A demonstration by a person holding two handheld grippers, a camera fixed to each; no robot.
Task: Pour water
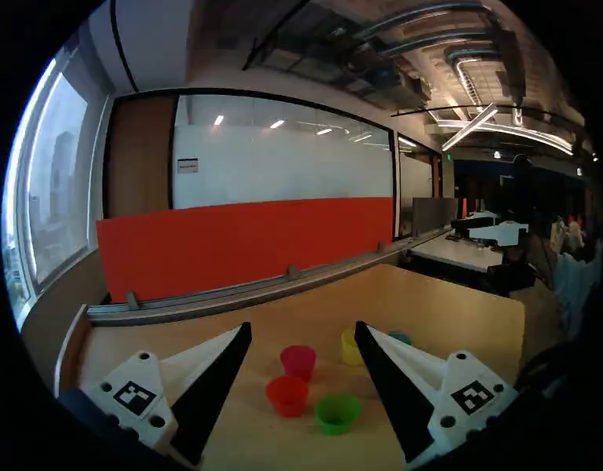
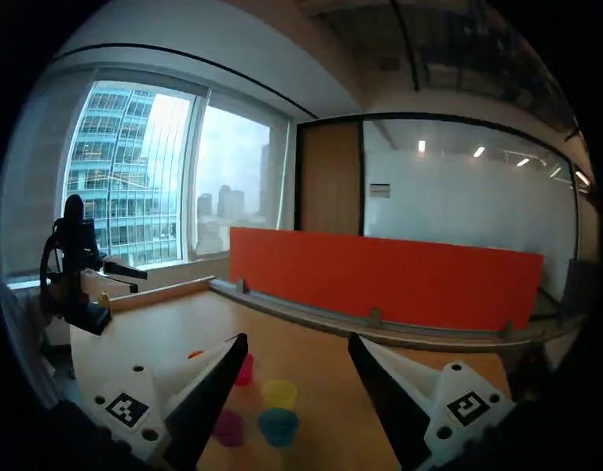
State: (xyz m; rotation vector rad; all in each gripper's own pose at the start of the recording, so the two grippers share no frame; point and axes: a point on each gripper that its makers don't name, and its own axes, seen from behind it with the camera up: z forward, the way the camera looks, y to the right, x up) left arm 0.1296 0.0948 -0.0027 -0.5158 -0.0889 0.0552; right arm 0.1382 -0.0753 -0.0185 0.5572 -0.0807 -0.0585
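Observation:
Small plastic cups stand on a wooden table (image 1: pixel 427 302). In the left gripper view I see a magenta cup (image 1: pixel 298 362), a red cup (image 1: pixel 286 395), a green cup (image 1: pixel 337 413), a yellow cup (image 1: pixel 350 346) and a teal cup (image 1: pixel 400 338) partly hidden by a finger. My left gripper (image 1: pixel 301 331) hovers open above and before them. In the right gripper view a yellow cup (image 2: pixel 279 393), a teal cup (image 2: pixel 279 426), a purple cup (image 2: pixel 228 428) and a pink cup (image 2: pixel 245 369) lie ahead, below my open right gripper (image 2: pixel 296 342). Both hold nothing.
An orange divider panel (image 1: pixel 246 239) with a grey rail (image 1: pixel 262 286) runs along the table's far edge. A black device on a stand (image 2: pixel 75 267) sits at the table's left in the right gripper view, by large windows (image 2: pixel 137 184). More desks (image 1: pixel 474 243) stand at the right.

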